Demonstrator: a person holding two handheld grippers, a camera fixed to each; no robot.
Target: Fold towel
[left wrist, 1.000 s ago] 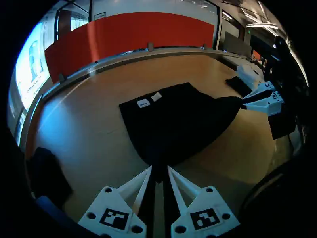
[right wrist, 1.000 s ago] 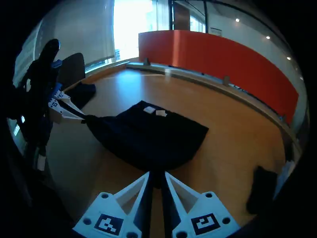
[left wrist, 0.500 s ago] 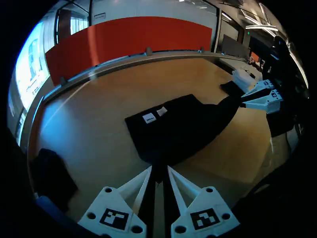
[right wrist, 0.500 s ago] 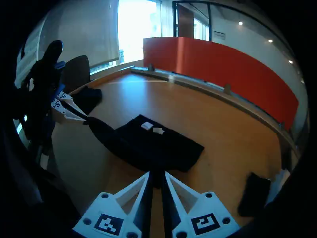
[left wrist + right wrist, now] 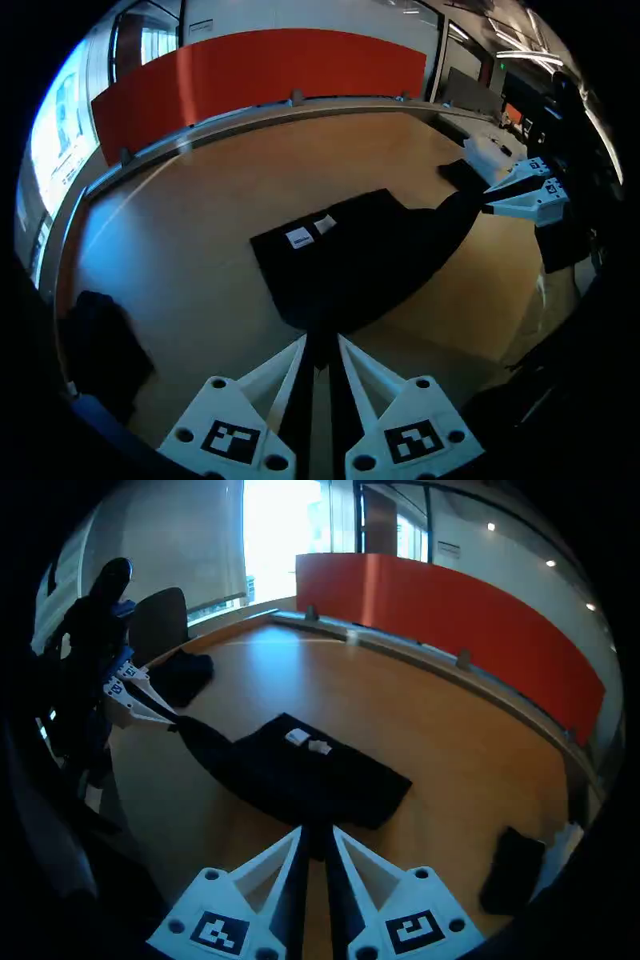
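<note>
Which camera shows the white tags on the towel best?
The left gripper view: the tags look somewhat larger there, lying flat on the towel with clear outlines. The right gripper view shows them too, but smaller and farther off.

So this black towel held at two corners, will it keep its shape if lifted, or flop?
Probably floppy: the towel sags between the left gripper and the right gripper, its far part lying on the table. Likely light, since two corner pinches carry it.
</note>
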